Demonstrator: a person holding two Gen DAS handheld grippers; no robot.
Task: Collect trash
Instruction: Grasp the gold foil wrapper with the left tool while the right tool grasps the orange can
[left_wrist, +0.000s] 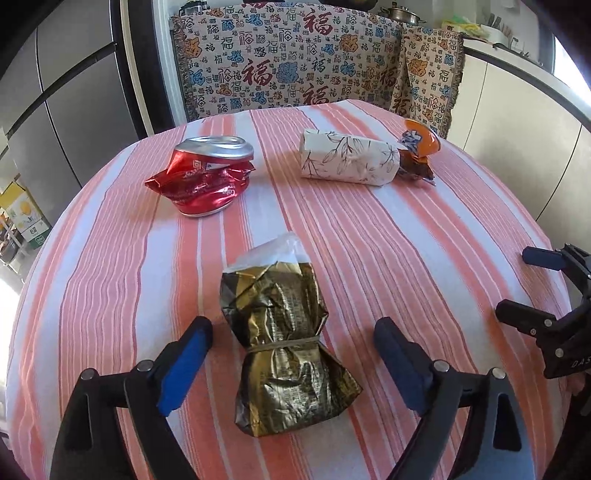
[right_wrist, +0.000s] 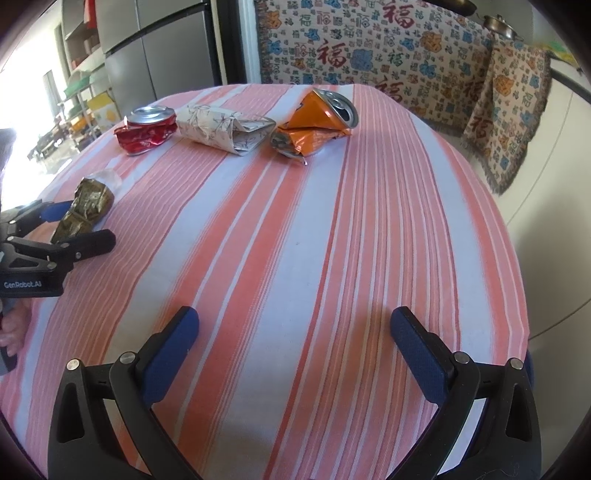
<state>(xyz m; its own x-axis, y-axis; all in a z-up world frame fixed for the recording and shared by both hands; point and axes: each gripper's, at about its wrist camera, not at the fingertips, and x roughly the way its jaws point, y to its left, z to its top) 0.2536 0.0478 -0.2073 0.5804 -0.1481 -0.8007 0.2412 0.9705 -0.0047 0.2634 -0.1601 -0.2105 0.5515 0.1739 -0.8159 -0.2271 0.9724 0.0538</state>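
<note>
the left gripper (left_wrist: 291, 345) is spread wide with the gold wrapper (left_wrist: 284, 354) lying between its fingers, not pinched yet. next it should close on the tied middle. the right gripper (right_wrist: 295, 332) hangs wide over bare striped cloth (right_wrist: 295, 221), holding nothing. the red can (left_wrist: 203, 177) and paper roll (left_wrist: 349, 158) wait farther back.

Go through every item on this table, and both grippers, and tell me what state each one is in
Left gripper: open, straddling the gold wrapper.
Right gripper: open, empty.
Gold wrapper: crumpled, banded, lying flat.
Red can: crushed.
Orange can: crushed, opened.
Floral paper roll: on its side.
</note>
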